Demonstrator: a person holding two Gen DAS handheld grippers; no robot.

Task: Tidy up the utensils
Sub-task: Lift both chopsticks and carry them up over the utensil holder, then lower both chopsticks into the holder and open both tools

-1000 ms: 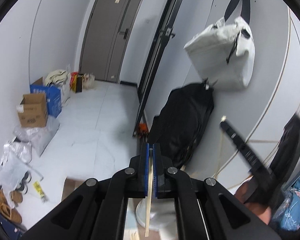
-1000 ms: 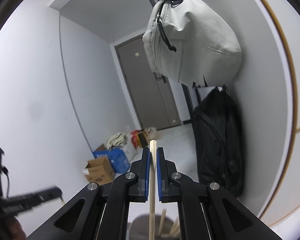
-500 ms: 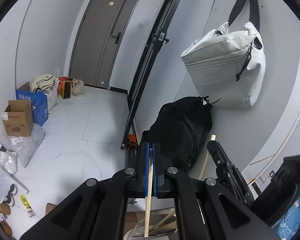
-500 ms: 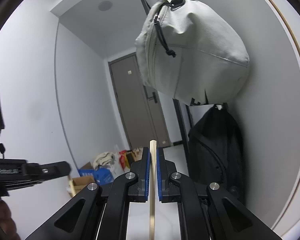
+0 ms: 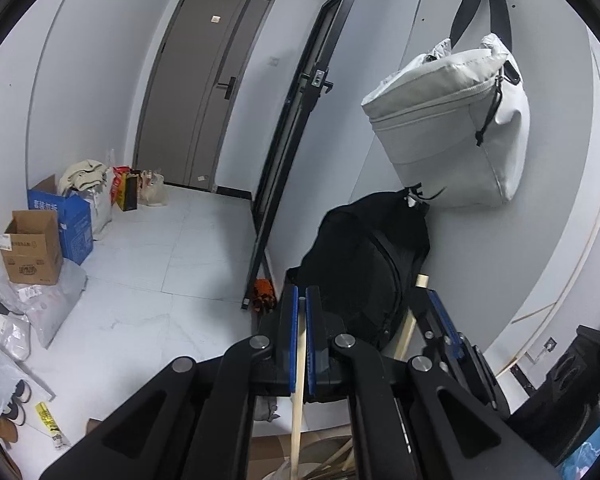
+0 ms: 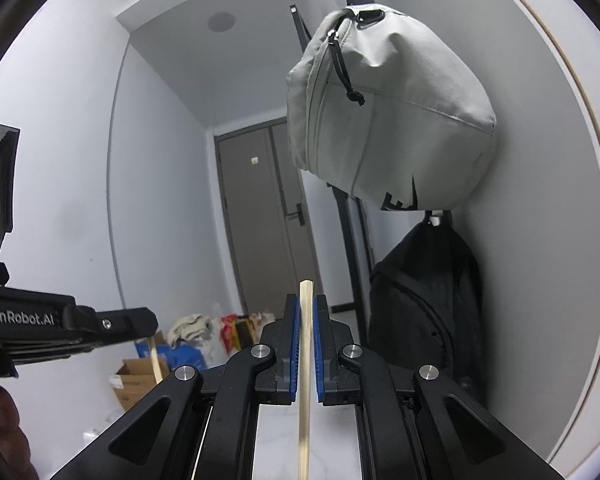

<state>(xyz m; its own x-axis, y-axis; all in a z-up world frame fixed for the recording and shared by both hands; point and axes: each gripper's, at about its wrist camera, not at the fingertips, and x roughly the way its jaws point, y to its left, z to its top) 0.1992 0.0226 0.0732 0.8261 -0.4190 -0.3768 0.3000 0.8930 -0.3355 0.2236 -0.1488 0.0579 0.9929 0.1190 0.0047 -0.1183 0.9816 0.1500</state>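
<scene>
You're looking down a hallway: the grey door (image 5: 204, 92) at the far end, and on the right wall the pale canvas bag (image 5: 452, 128) hanging above the black backpack (image 5: 364, 272). Along the left wall sit the blue box (image 5: 74, 224) and the cardboard box (image 5: 30, 248), with plastic bags and slippers on the floor nearer you.

Now the tools. Your left gripper (image 5: 299, 340) is clamped on a wooden chopstick (image 5: 297, 420), which runs down between the blue pads toward a round container (image 5: 320, 460) at the bottom edge of the left view. More sticks already lean inside it, so I'd say part of the sorting is done. I can't tell whether your stick's lower end is inside it or above it.

Your right gripper (image 6: 306, 344) is clenched on a second chopstick (image 6: 305, 400), upright, its squared top poking just above the pads. From the left view that right tool sits just beside yours on the right, its stick's top against the backpack. From the right view, the left tool comes in at the left edge with its stick hanging below.

Where you stand: both sticks are gripped, neither released. What's left, by my reading, is to bring each over the container and let go. Whether other utensils wait elsewhere isn't visible.
</scene>
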